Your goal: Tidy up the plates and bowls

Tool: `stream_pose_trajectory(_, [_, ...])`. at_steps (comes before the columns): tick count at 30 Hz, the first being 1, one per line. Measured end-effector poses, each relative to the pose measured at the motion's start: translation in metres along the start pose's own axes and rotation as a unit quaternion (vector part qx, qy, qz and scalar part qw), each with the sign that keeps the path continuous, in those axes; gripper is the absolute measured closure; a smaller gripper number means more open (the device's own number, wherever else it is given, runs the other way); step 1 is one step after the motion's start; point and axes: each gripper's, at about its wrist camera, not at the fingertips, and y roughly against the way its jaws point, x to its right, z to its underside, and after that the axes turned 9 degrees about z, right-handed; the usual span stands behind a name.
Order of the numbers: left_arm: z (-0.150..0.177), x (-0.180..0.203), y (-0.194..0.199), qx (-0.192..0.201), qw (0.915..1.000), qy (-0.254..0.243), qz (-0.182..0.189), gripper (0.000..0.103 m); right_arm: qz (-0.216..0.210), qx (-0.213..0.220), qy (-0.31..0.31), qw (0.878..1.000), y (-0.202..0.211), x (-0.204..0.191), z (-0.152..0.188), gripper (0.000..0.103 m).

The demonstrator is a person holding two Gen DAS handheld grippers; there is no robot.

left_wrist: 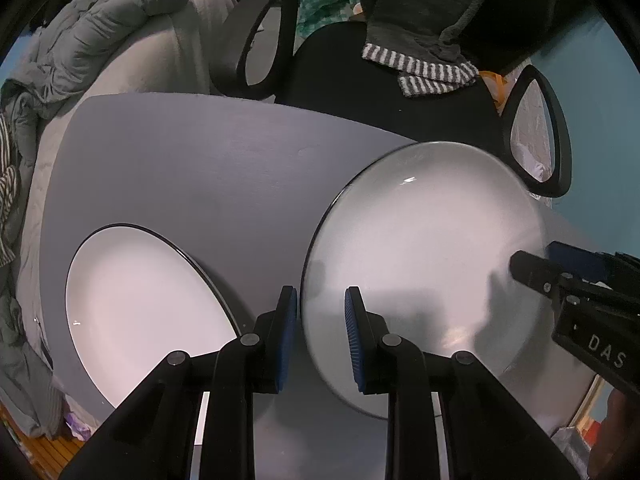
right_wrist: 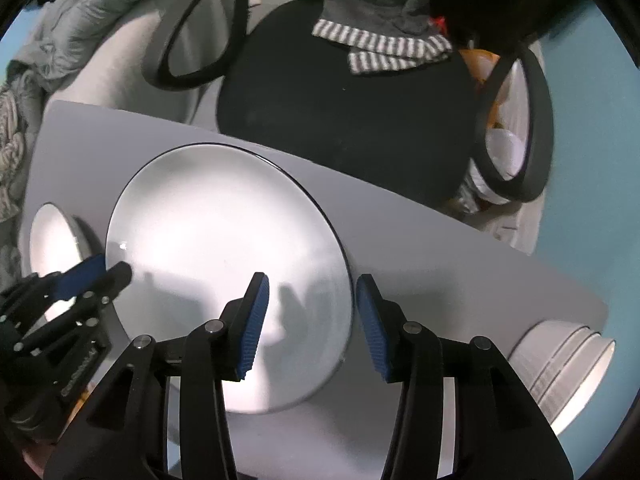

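Note:
A white plate with a dark rim point(left_wrist: 420, 264) hangs tilted above the grey table point(left_wrist: 200, 168), its outline blurred. It fills the middle of the right wrist view point(right_wrist: 224, 264). My left gripper point(left_wrist: 321, 340) is open, its jaws straddling the plate's near left edge. My right gripper point(right_wrist: 310, 328) is open, its jaws straddling the plate's right edge. Whether the pads touch the rim I cannot tell. A second white plate with a dark rim point(left_wrist: 144, 304) lies flat on the table to the left; it also shows in the right wrist view point(right_wrist: 52, 248).
A stack of white bowls point(right_wrist: 560, 368) sits at the table's right corner. A black office chair point(left_wrist: 380, 88) with a striped grey cloth point(left_wrist: 424, 68) stands behind the table. A grey blanket and sofa point(left_wrist: 100, 40) lie to the left.

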Motion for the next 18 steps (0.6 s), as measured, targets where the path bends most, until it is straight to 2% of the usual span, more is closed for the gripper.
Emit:
stream_pose_trajectory(1, [0.001,0.001,0.001,0.001,1.0,-0.001,0.0,0.079,-0.009,-0.002,-0.001,1.0,0.0,0.0,0.0,0.056])
stream_pose_trajectory(14, [0.016,-0.006,0.022,0.015,0.9998,0.002,0.009,0.078,0.013,0.03,0.021,0.999,0.016,-0.016,0.011,0.056])
stream_pose_trajectory(15, [0.018,-0.008,0.024,0.016,0.9998,0.005,0.011,0.077,0.012,0.031,0.022,0.999,0.017,-0.017,0.013,0.055])
stream_pose_trajectory(17, [0.022,-0.01,0.028,0.019,0.9997,0.009,0.015,0.065,0.01,0.032,0.022,0.999,0.019,-0.019,0.015,0.053])
stream_pose_trajectory(18, [0.025,-0.012,0.031,0.022,0.9996,0.01,0.017,0.063,0.008,0.034,0.023,0.999,0.02,-0.02,0.016,0.05])
